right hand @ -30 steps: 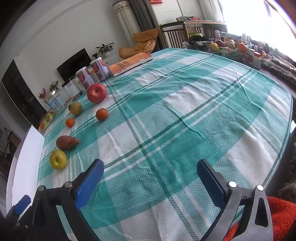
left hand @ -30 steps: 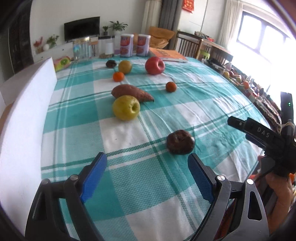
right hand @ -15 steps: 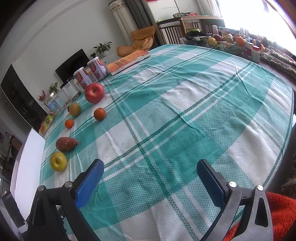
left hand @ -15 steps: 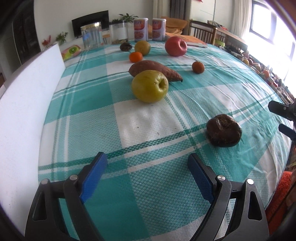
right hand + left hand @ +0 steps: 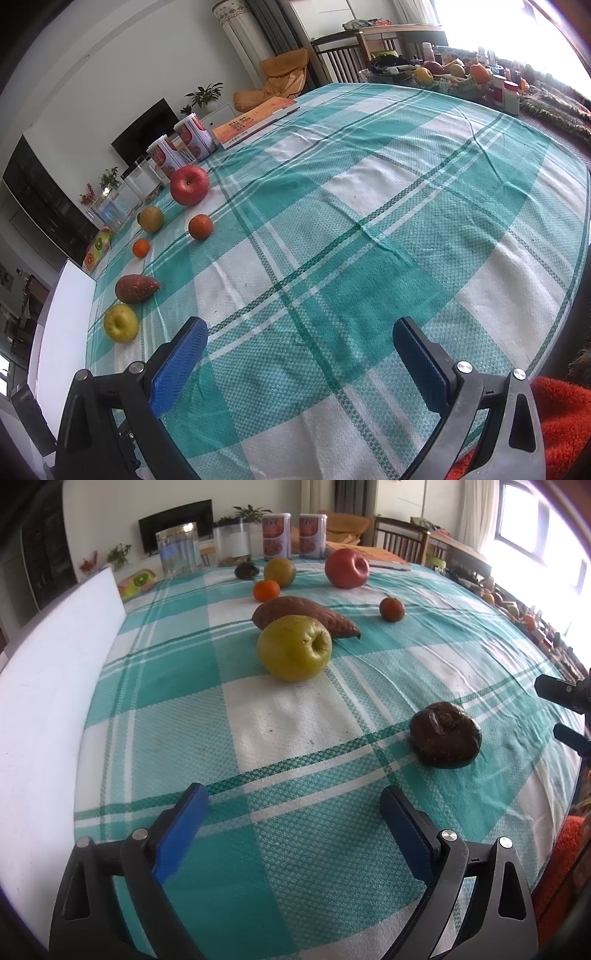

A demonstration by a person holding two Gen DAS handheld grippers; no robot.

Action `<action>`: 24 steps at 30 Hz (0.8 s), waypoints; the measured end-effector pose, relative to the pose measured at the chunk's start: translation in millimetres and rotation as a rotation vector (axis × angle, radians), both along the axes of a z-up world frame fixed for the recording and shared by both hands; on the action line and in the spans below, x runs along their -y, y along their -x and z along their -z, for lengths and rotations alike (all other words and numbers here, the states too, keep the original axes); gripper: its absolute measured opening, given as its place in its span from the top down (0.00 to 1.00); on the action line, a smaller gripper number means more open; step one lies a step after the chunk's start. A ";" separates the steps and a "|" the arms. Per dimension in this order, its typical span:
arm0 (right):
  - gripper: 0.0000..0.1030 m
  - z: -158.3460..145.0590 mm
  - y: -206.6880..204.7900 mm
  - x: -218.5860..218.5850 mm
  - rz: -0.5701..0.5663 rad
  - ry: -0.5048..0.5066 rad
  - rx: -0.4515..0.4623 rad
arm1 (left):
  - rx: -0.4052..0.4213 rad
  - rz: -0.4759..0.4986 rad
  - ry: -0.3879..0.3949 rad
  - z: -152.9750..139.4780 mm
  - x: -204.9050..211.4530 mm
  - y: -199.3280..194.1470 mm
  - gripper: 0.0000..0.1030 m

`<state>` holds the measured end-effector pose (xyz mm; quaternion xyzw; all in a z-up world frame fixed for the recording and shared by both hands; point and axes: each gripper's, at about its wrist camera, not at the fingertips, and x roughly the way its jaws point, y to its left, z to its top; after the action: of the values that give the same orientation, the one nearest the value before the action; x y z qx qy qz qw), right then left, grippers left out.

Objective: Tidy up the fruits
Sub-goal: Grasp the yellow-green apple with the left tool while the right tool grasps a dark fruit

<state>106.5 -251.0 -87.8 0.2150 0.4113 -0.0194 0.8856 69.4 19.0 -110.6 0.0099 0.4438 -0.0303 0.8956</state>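
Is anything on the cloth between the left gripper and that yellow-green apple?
Nothing visible: only bare checked tablecloth lies between the open left gripper and the yellow-green apple. The dark brown fruit sits off to the right; the sweet potato lies behind the apple.

My left gripper (image 5: 293,812) is a black plastic frame with two arms, each with a triangular cut-out near its base. Every arm carries two round silver screw heads near the top. Its fingers (image 5: 181,829) are faced with flat blue pads of a finely ribbed texture, set on the inner sides. My right gripper (image 5: 299,345) is built the same: black arms with triangular windows, paired silver screws, and blue ribbed pads (image 5: 419,363) on the jaws. In the left wrist view its black tips, one edged in blue, show at the right border. Beside the right arm of each frame a fuzzy orange-red fabric (image 5: 557,417) shows at the lower right.
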 end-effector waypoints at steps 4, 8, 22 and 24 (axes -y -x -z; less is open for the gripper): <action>0.03 -0.1 0.5 0.5 0.002 0.000 0.001 | -0.001 0.006 -0.001 0.4 -0.2 -0.4 0.07; 0.03 -0.2 0.6 0.7 0.003 -0.003 0.002 | -0.001 0.005 0.000 0.3 -0.1 -0.2 0.07; 0.03 0.3 3.5 4.5 0.005 -0.039 0.007 | -0.049 0.022 0.041 -2.8 -7.0 -14.2 0.05; 0.03 0.5 3.8 5.1 0.006 -0.046 0.009 | -0.064 0.002 0.123 -8.6 -15.5 -25.4 0.06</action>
<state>102.7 -256.0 -88.3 0.2367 0.4072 -0.0119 0.8821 94.8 34.5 -102.0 -0.0457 0.4696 -0.0584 0.8798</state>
